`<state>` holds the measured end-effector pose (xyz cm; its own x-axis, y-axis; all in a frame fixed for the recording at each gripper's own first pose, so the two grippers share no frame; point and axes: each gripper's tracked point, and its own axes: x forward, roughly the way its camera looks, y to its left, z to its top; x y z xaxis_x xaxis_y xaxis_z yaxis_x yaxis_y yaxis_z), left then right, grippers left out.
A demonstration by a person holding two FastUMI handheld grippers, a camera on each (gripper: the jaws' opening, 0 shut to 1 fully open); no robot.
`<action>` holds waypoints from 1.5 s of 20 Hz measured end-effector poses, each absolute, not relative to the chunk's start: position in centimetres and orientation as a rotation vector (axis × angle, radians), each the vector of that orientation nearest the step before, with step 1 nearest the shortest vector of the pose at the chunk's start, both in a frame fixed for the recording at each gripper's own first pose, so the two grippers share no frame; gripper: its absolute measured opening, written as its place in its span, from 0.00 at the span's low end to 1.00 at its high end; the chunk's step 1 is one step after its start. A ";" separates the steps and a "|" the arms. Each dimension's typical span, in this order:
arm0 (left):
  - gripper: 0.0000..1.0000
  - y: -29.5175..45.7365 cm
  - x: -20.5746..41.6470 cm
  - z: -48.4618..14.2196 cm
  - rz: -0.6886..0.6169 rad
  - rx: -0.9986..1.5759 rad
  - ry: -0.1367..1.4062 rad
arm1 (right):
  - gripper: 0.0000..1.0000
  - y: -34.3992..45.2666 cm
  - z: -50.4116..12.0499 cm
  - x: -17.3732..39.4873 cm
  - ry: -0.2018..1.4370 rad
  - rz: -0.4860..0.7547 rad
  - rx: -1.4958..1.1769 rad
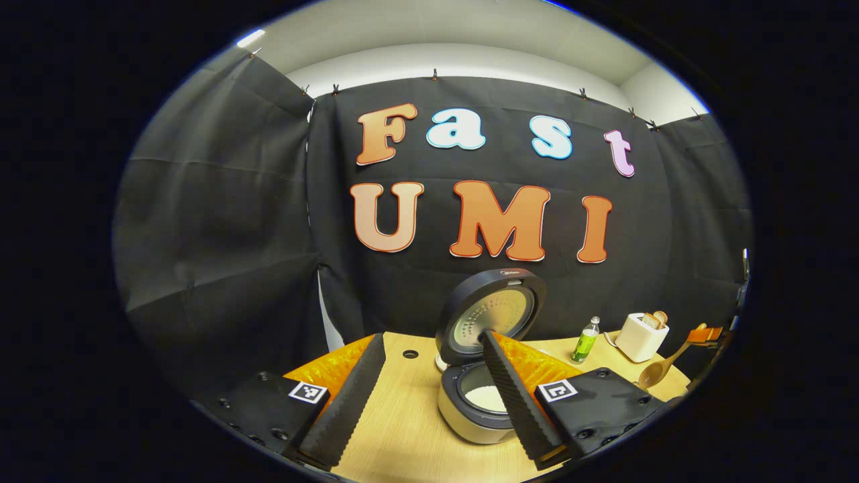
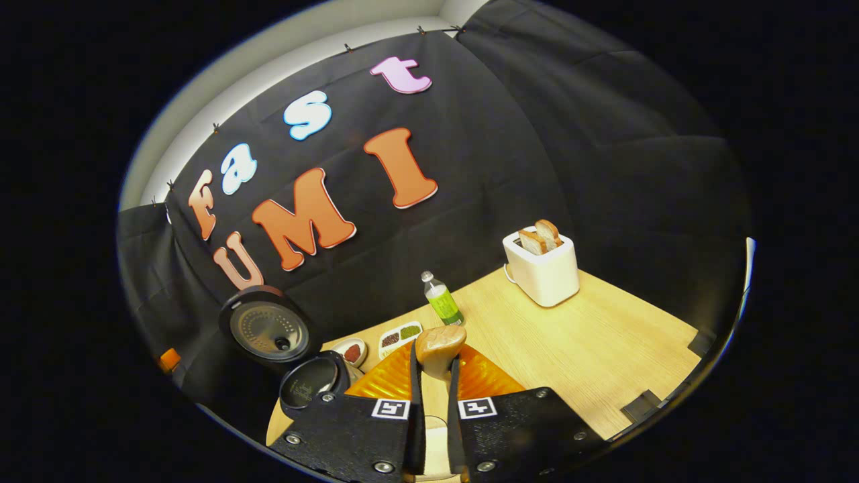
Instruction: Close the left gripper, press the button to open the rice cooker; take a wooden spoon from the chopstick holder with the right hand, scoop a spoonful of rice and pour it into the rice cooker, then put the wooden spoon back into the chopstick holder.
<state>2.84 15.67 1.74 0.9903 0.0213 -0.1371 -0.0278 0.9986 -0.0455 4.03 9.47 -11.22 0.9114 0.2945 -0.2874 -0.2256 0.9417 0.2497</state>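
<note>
The rice cooker [image 1: 470, 419] stands on the wooden table with its lid [image 1: 493, 315] up, and white rice [image 1: 484, 397] shows in the pot. My left gripper [image 1: 433, 342] is open, its fingers spread to either side of the cooker's near left, holding nothing. At the far right, a wooden spoon [image 1: 661, 369] hangs over the table with its bowl tilted down. In the right gripper view, my right gripper [image 2: 435, 369] is shut on that wooden spoon [image 2: 439, 345], whose bowl sticks out past the fingertips. The open cooker [image 2: 310, 384] lies to its left.
A white toaster [image 2: 542, 265] with bread slices stands at the back right, a green bottle [image 2: 443, 302] beside it. A small bowl [image 2: 352, 350] and a divided dish [image 2: 400, 333] of grains sit between bottle and cooker. The table's edge [image 2: 671, 376] runs along the right.
</note>
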 end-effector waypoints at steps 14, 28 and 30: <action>1.00 10.8 7.9 1.9 0.034 -0.030 0.145 | 0.13 7.9 -21.2 7.9 0.542 0.287 0.322; 1.00 5.5 10.3 5.4 0.003 -0.002 0.123 | 0.95 -0.1 -12.7 7.3 0.382 0.138 0.151; 1.00 3.9 11.4 6.4 -0.016 -0.037 0.133 | 0.95 -0.7 -10.0 6.4 0.330 0.152 0.128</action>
<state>11.36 3.86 6.43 0.9910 -0.0188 -0.1324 0.0139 0.9992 -0.0377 6.42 -0.74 -9.96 0.9349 0.1688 -0.3121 -0.1270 0.9805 0.1497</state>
